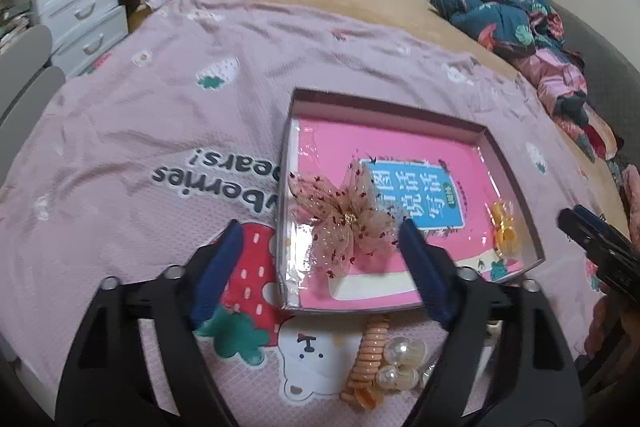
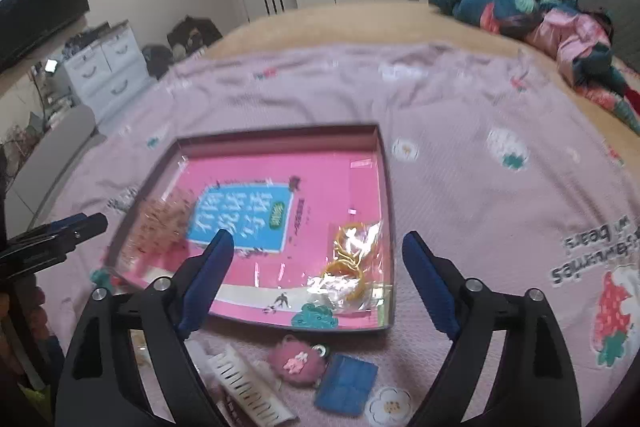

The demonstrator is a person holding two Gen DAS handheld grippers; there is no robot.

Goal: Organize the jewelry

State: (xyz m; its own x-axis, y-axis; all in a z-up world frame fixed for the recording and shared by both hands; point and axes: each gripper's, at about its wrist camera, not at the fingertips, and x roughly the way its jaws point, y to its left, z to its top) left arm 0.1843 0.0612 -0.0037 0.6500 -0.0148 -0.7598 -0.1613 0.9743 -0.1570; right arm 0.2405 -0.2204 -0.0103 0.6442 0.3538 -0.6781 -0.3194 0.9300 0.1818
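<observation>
From the left wrist camera, the left gripper [image 1: 320, 235] stands spread wide with nothing between its blue fingers, poised over the near edge of the shallow pink-lined cardboard box [image 1: 516, 163] on the pink strawberry-print bedsheet [image 1: 160, 99]. A gauzy peach fabric flower hair ornament [image 1: 346, 223] lies in the box's near left corner, on the pink book cover that lines the bottom. A small packet of yellow-orange hair ties [image 1: 503, 227] sits at the right wall. Outside the box, just below its near wall, lie an orange spiral coil hair tie [image 1: 366, 363] and a pearl-beaded clip [image 1: 402, 361].

From the right wrist camera, the right gripper [image 2: 318, 243] is likewise wide apart and empty, above the box's near right area. On the sheet in front of the box lie a white toothed comb clip [image 2: 248, 387], a round pink plush hair accessory [image 2: 294, 361] and a blue rectangular clip [image 2: 346, 383]; motion blur makes their details uncertain.

Sorting looks partway done: two items are boxed, several wait outside. The next move likely calls for lowering one gripper onto a loose piece beside the box, closing gently, and lifting it over the wall.
</observation>
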